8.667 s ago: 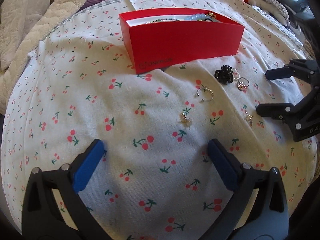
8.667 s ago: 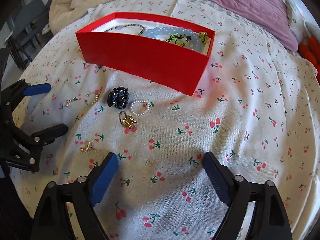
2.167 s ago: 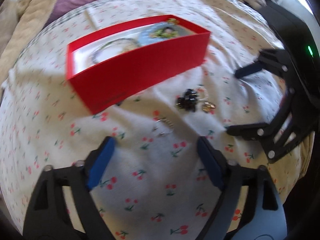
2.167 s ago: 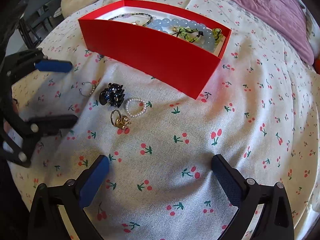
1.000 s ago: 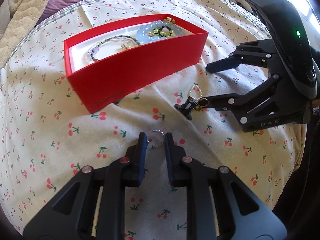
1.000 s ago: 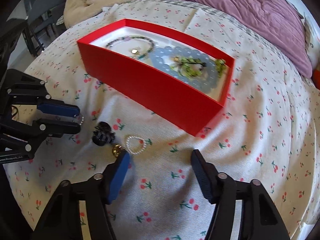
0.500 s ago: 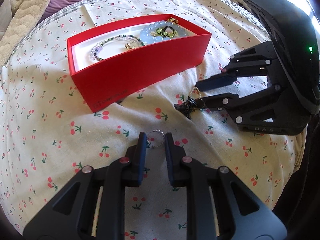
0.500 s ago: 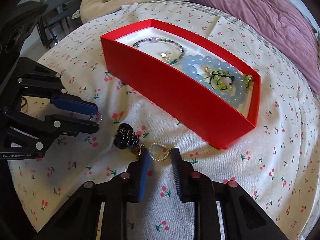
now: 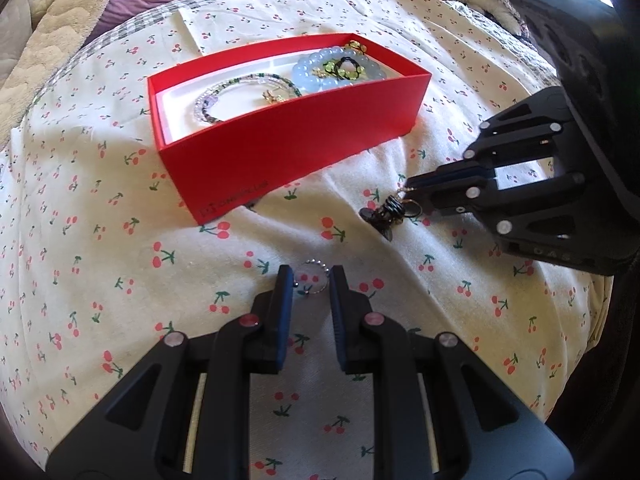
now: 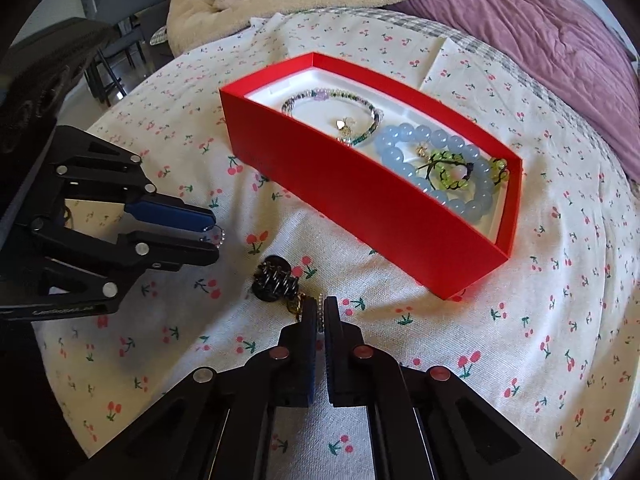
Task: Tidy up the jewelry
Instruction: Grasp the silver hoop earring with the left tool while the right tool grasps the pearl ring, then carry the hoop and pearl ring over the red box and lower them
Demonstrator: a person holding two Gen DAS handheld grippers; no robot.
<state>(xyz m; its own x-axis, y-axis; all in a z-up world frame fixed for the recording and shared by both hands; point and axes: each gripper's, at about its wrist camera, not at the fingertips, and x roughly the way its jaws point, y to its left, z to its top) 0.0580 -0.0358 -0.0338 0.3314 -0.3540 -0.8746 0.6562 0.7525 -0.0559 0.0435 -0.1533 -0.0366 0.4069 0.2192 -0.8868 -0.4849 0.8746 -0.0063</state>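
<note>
**Both grippers pinch a ring; the red box lies ahead**

The left gripper point(image 9: 309, 280) is closed to a narrow gap around a small beaded silver ring point(image 9: 313, 276), which sits between its blue pads at the tips, just over the cherry-print cloth point(image 9: 120, 300). The right gripper point(image 10: 320, 312) is nearly fully closed, its pads pinching a white pearl ring point(image 10: 320, 309) of which only a short run of beads shows in the slit between them. Whether either ring is lifted clear of the cloth cannot be told.

Just left of the right gripper's tips lie a black hair claw point(image 10: 274, 278) and a gold ring point(image 10: 296, 306), the gold one touching the gripper's left finger.

The red box point(image 10: 360, 200) stands forward of both grippers, open-topped, already holding a thin beaded bracelet point(image 10: 332, 114), a pale blue bead bracelet point(image 10: 436, 168) and a green charm piece point(image 10: 452, 170). From the right gripper its long axis runs diagonally, far-left to near-right, and the near wall is close ahead. From the left gripper the box is farther off, ahead and a little left. The right gripper looks nearer, so its ring probably has the shorter trip: up over the near wall, then down onto the white liner.
</note>
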